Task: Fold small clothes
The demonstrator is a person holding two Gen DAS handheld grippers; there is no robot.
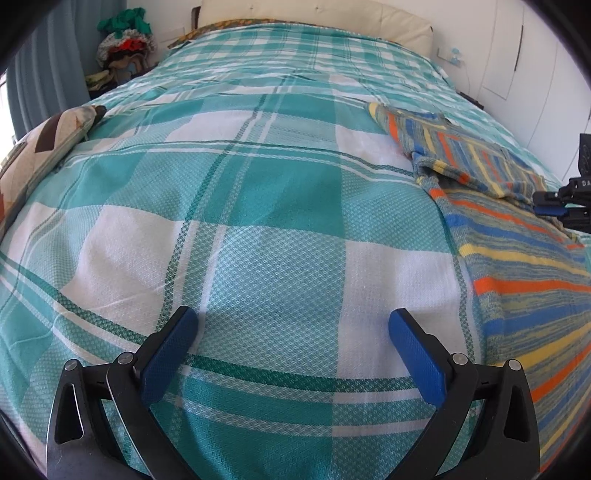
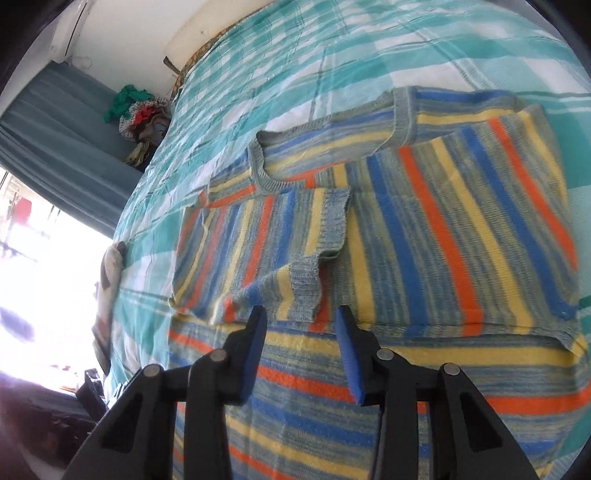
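A small striped knit sweater (image 2: 424, 236), blue, yellow, orange and grey, lies on the teal and white checked bedspread (image 1: 258, 206). Both sleeves are folded in over its body. It also shows in the left wrist view (image 1: 517, 258) at the right. My left gripper (image 1: 291, 325) is open and empty over bare bedspread, left of the sweater. My right gripper (image 2: 301, 314) is partly open and empty, just above the sweater's body, its tips near the cuff of the left folded sleeve (image 2: 299, 284). The right gripper also shows in the left wrist view (image 1: 550, 206) over the sweater.
A patterned cushion (image 1: 40, 147) lies at the bed's left edge. A pile of clothes (image 1: 123, 40) stands beyond the bed's far left corner. A cream headboard (image 1: 314, 14) is at the far end. A grey curtain (image 2: 55, 147) and a bright window (image 2: 37, 277) are on the left.
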